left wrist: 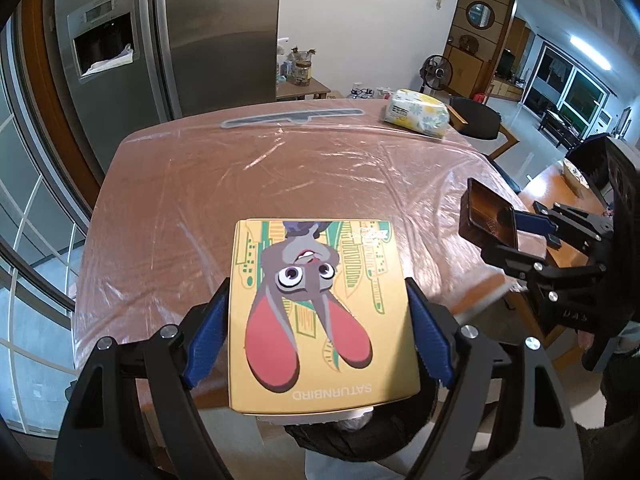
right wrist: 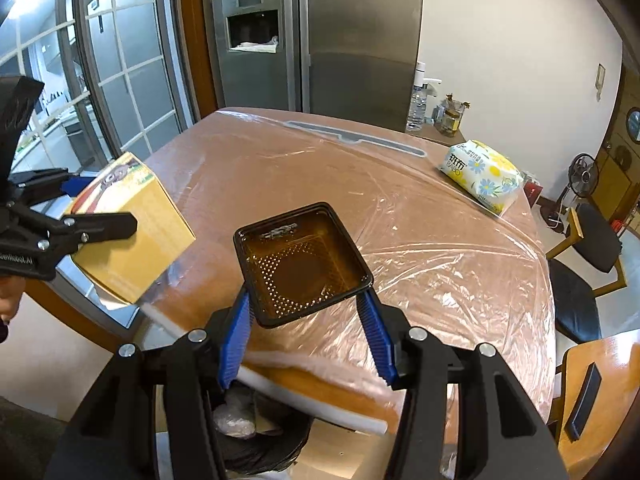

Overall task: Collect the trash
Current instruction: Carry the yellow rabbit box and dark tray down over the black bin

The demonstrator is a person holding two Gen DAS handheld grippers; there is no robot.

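My left gripper (left wrist: 318,312) is shut on a yellow cardboard box (left wrist: 316,312) printed with a cartoon rabbit, held above the near table edge; the box also shows in the right wrist view (right wrist: 136,232). My right gripper (right wrist: 306,300) is shut on a black plastic tray (right wrist: 302,260) with a clear amber dotted bottom, also held over the near table edge; the tray shows in the left wrist view (left wrist: 490,216). Below both grippers stands a bin with a black bag (right wrist: 256,440), with crumpled trash inside.
The round table (left wrist: 280,176) is covered in clear plastic film. A pack of tissues (right wrist: 482,176) lies at its far right, and a grey strip (left wrist: 294,117) at the far edge. A steel fridge (right wrist: 320,32) stands behind. A black chair (right wrist: 588,240) stands right.
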